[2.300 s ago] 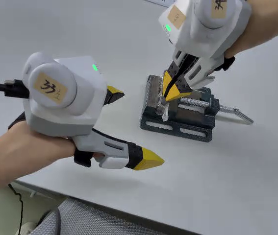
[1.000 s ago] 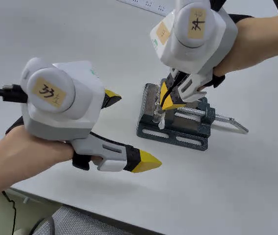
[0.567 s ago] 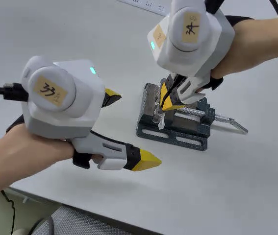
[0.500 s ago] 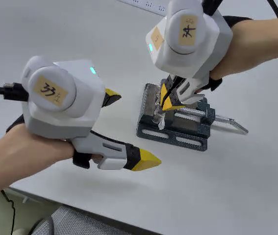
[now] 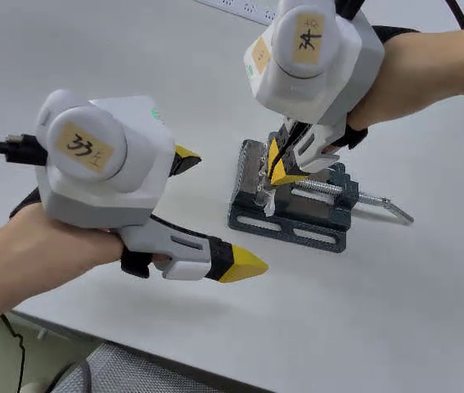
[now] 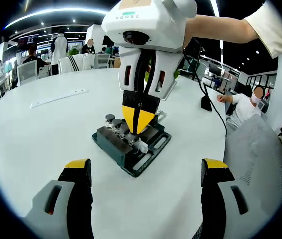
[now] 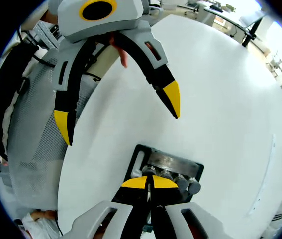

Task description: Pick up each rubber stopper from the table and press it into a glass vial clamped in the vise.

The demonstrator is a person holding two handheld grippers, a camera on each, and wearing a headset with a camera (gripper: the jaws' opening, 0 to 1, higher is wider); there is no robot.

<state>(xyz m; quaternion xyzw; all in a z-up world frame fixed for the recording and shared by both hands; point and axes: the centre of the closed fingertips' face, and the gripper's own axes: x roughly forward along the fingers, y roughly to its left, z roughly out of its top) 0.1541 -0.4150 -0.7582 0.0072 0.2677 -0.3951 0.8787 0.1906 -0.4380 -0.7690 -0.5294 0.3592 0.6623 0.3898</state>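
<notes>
Trouble from here would most likely come from an off-centre push: the right gripper [image 5: 281, 170] stands over the dark metal bench vise [image 5: 297, 225] with its yellow-tipped jaws pressed together, tips down on the mouth of one clear glass vial [image 5: 264, 199] at the end of the clamped row. If the force leans to one side, a stopper could seat crooked or pop out and roll off across the white tabletop [image 5: 379, 311], and a hard, tilted press might chip the glass or shift the vial in the clamp. No stopper shows between the closed tips, so I cannot tell whether one is pinched there or already sits under them. Neighbouring vials in the row carry round dark rubber stoppers [image 6: 110, 118] in their mouths, plain in the left gripper view and again in the right gripper view. Nothing steadies the vise, since the left gripper [image 5: 215, 211] hovers well apart from it, jaws spread wide and empty above the tabletop; a strong push could therefore slide the vise itself. Against the earlier pictures, the right gripper's tips remain on the same vial, while its body has rolled slightly so that its top label faces the head view more squarely. The left gripper keeps the same wide-open hover, and the small shift of the whole scene looks like the headset moving, not the vise.
</notes>
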